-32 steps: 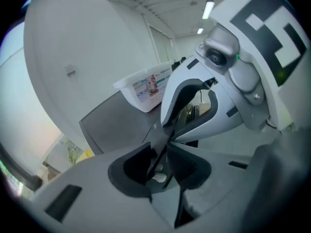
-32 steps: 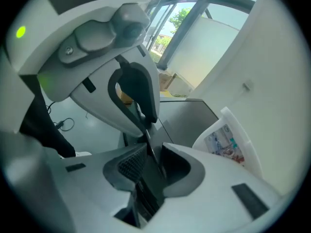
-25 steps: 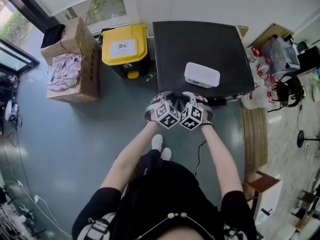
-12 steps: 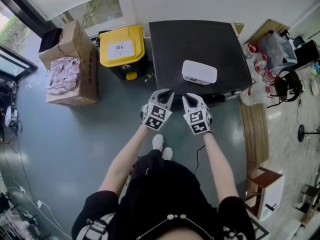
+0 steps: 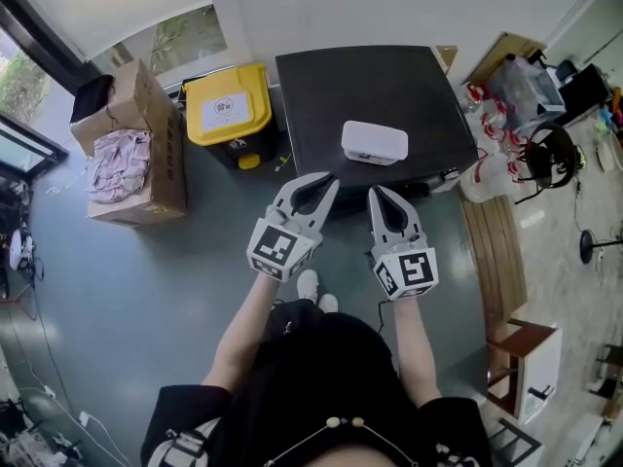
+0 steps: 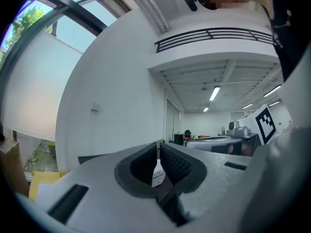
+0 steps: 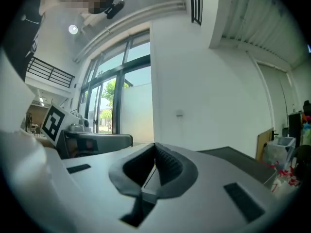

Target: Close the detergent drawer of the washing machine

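The washing machine [image 5: 370, 95] shows from above as a dark grey top with a white box [image 5: 375, 142] on it. Its front face and detergent drawer are hidden below the top's front edge. My left gripper [image 5: 329, 183] and right gripper [image 5: 374, 193] are held up side by side before that edge, apart from it, pointing level. Both have just been closing. The left gripper's [image 6: 158, 143] tips meet, with a small white slip showing in the gap behind them. The right gripper's [image 7: 155, 145] tips meet with nothing between them.
Left of the machine stands a yellow-lidded bin [image 5: 226, 105], then a cardboard box [image 5: 161, 154] with pink cloth. A wooden bench [image 5: 494, 251] and bags [image 5: 487, 178] are at the right. The person's shoes [image 5: 313, 288] stand on the grey floor below the grippers.
Both grippers have risen from low at the machine's front, where they were close together, and have moved apart. Their jaws now point level toward the far wall.
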`<state>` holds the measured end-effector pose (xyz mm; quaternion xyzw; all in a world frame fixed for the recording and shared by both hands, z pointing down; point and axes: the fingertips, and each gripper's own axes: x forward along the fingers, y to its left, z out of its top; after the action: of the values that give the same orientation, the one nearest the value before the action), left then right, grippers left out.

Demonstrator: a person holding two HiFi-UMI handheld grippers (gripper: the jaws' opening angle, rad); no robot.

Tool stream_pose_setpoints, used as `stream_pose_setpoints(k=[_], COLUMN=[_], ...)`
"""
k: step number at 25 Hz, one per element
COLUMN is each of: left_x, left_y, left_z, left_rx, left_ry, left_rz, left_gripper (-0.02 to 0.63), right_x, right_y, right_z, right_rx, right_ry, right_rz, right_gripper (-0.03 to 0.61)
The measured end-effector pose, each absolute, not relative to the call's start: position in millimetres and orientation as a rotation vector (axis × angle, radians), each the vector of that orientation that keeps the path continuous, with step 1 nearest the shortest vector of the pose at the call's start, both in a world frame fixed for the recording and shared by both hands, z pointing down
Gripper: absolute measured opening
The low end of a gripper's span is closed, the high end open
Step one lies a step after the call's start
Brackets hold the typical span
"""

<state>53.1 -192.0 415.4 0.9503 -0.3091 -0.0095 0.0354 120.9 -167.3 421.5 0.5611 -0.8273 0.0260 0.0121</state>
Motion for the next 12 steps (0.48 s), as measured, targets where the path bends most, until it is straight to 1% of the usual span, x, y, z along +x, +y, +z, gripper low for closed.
stream_pose_setpoints(k=[3,6,12], left_x=[44.5,35.8,32.9], left_y=[-178.4,-170.5,-161.4], left_z=[394.8,380.8,358.4], left_rx=[2.901,2.895,2.966], left_ry=[-0.969,-0.990,-1.012], left_rz=[-0.101,-0.122,-0.150], left_gripper=[0.017,0.012,0.012], right_x=[123.5,132.6,141.1], right_y=[-150.7,-135.0,-116.2], right_z=[391.7,369.5,335.8], right_rx=[1.799,1.854,1.885], right_ry=[-2.595,-2.623,-2.581], right_rz=[0.018,0.038,-0.107], right_gripper=[0.003,0.003,0.003])
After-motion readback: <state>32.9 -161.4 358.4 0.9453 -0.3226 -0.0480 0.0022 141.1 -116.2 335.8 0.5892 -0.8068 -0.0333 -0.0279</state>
